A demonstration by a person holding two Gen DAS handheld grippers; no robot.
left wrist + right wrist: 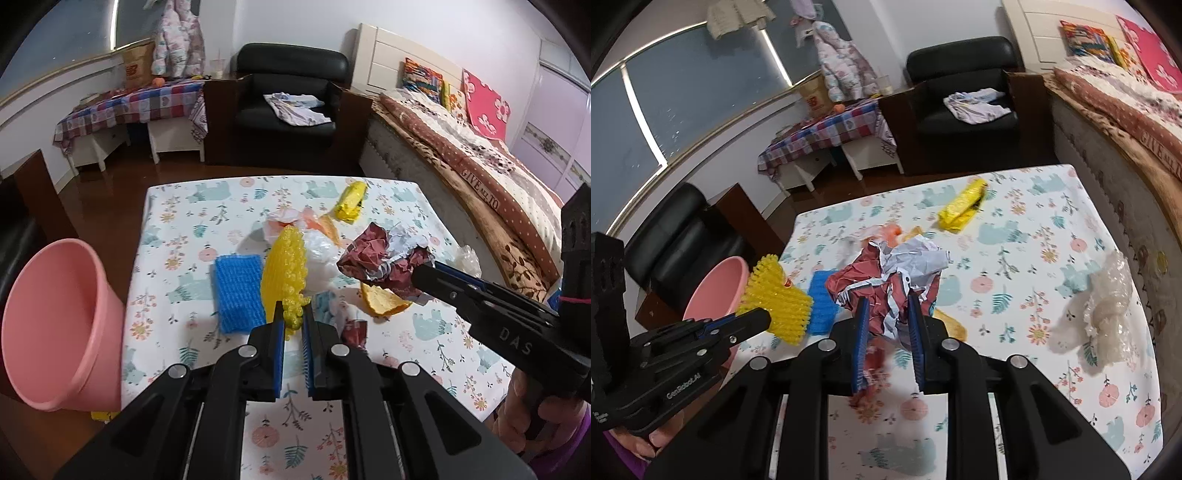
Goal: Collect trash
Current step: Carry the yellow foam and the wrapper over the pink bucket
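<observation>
At nine o'clock off the table (369, 406) stands the pink bin (55, 325), mouth tilted to catch trash. The left gripper (293, 325) is clenched on yellow foam netting (284, 266), lifted clear. Blue netting (238, 291) lies beside it on the cloth. At three o'clock, the right gripper (888, 332) grasps crumpled red-and-white paper (890, 277), raised, likely for carrying to the bin.

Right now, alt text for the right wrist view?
The right gripper clamps a crumpled red-and-white paper wad above a floral tablecloth. At left, the left gripper holds yellow foam netting near a pink bucket.
</observation>
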